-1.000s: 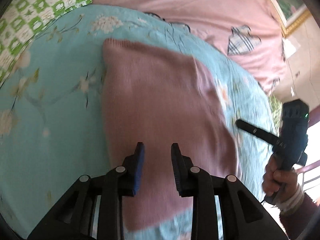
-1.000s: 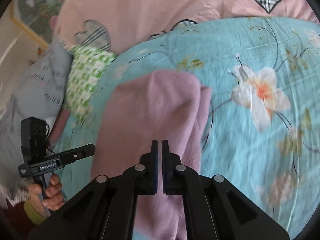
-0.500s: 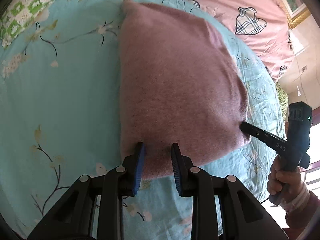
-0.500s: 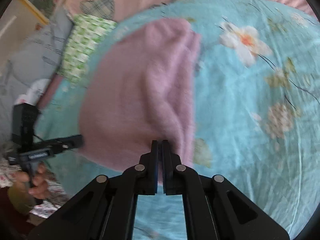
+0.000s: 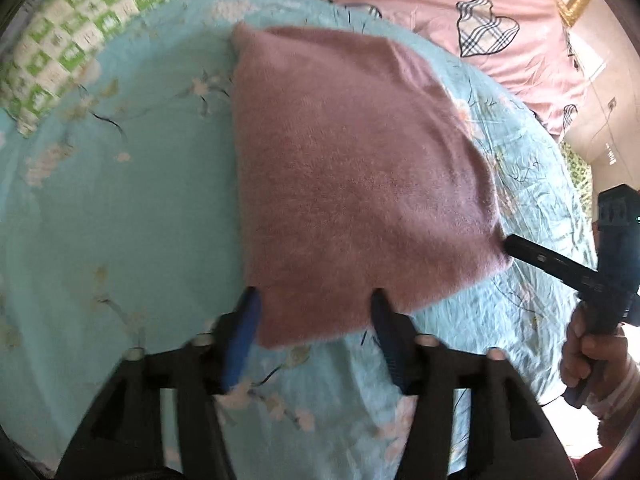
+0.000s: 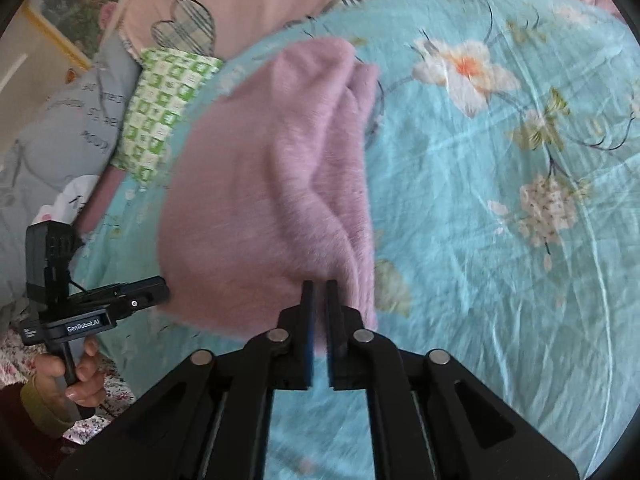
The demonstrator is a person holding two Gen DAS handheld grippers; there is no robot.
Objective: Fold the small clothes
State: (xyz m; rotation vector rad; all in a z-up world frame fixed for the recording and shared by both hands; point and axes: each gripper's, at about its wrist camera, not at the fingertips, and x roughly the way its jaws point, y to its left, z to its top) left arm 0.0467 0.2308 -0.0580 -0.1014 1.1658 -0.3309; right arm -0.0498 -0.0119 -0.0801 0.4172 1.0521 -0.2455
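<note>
On the blue flowery sheet (image 5: 120, 208) lies the pink sweater (image 5: 352, 176), folded over and now resting flat near the front edge of the bed. A moment ago both grippers were pinching its near edge and carrying it down; now both are letting go. The left gripper (image 5: 316, 312) has its jaws opening wide, with the near corner of the sweater between them but not squeezed. The right gripper (image 6: 319, 300) has its jaws just starting to open, only a thin gap so far, and the sweater's other near corner sits right at the tips; the view is blurry, so it may still be touching one pad. This looks like the end of one fold, with the cloth laid down and set free. Both grippers point steeply down at the bed, side by side, each held by a hand (image 6: 76, 376) on its handle.
</note>
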